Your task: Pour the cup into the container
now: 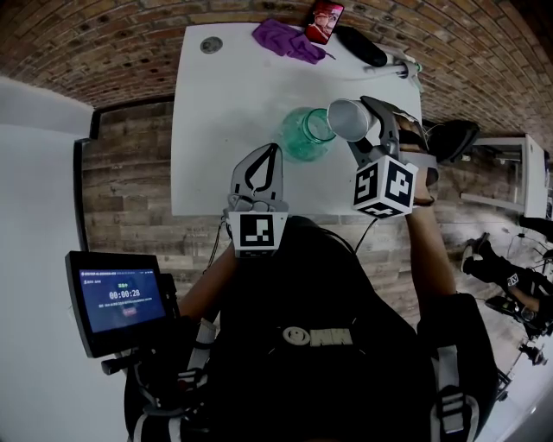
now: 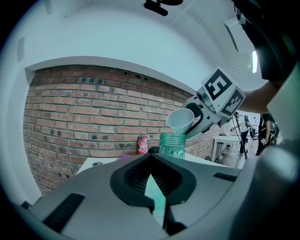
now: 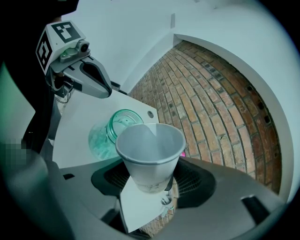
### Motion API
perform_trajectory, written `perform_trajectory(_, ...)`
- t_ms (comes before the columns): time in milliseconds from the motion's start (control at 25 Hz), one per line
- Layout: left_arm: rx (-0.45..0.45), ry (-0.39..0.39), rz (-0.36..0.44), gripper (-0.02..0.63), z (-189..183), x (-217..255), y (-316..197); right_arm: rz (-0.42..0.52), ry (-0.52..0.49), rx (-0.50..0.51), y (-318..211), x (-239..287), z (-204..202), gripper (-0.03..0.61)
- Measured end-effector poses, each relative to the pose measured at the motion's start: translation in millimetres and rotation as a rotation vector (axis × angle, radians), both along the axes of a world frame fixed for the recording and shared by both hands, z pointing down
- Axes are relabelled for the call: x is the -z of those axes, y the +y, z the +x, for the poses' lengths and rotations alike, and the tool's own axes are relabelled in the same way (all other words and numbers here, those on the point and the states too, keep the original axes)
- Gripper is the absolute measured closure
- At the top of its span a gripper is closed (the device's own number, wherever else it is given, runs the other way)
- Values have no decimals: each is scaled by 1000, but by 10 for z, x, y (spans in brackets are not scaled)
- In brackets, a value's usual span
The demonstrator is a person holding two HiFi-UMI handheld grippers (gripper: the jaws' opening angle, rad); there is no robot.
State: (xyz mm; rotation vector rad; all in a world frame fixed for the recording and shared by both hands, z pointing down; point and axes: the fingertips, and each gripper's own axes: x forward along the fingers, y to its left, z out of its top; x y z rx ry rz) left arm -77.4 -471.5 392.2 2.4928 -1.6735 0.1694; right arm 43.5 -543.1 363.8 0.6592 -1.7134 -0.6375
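My right gripper (image 1: 359, 125) is shut on a white paper cup (image 1: 348, 118) and holds it tilted, mouth towards the green glass jar (image 1: 307, 134) and just above its rim. In the right gripper view the cup (image 3: 150, 154) sits between the jaws of the right gripper (image 3: 150, 183), its inside looks empty, and the jar (image 3: 112, 129) stands open-mouthed behind it. My left gripper (image 1: 263, 173) hangs shut over the table's near edge, left of the jar, holding nothing. The left gripper view shows the cup (image 2: 180, 121) over the jar (image 2: 172, 143).
The white table (image 1: 216, 129) carries a purple cloth (image 1: 288, 40), a red phone (image 1: 326, 21) and a black object (image 1: 361, 46) along its far edge. A small screen (image 1: 121, 298) stands at the lower left. Brick floor surrounds the table.
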Motion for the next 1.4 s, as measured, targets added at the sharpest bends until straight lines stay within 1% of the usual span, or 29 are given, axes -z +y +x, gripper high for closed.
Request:
perform_trajectory(480, -3, -7, -4, 611, 6, 3, -23, 8, 12, -3, 15, 17, 9, 287)
perform_trajectory(1000, -10, 1, 3, 611, 64, 48, -36, 16, 30, 5, 8, 13, 32, 287)
perform_trajectory(1400, -15, 10, -2, 611, 88, 55, -40, 35, 36, 3, 13, 111, 12, 287)
